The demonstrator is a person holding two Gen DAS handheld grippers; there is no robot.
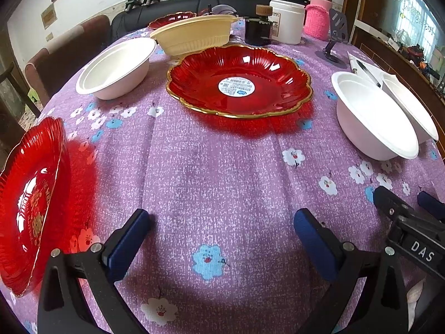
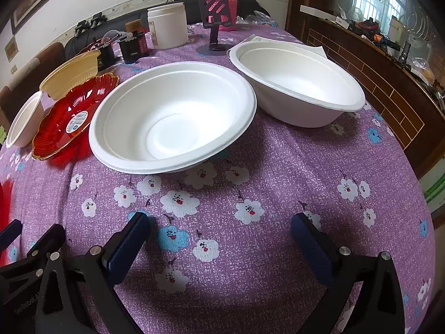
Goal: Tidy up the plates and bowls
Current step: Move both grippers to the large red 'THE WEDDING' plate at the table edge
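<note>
A red gold-rimmed plate (image 1: 239, 80) with a white sticker sits mid-table. A second red plate (image 1: 30, 203) lies at the near left edge. A third red plate (image 1: 172, 18) is at the back, behind a cream bowl (image 1: 194, 34). One white bowl (image 1: 116, 68) stands at the left. Two white bowls sit on the right, the nearer one (image 2: 172, 117) beside the farther one (image 2: 297, 83). My left gripper (image 1: 222, 225) is open over bare cloth. My right gripper (image 2: 221, 229) is open too, just short of the nearer white bowl.
A purple flowered cloth (image 1: 222, 172) covers the round table. At the back stand a white jar (image 1: 286, 21), a dark jar (image 1: 258, 26), a pink-sleeved bottle (image 1: 318, 16) and a phone stand (image 1: 336, 39). Chairs (image 1: 64, 55) stand left; a wooden cabinet (image 2: 389, 89) runs along the right.
</note>
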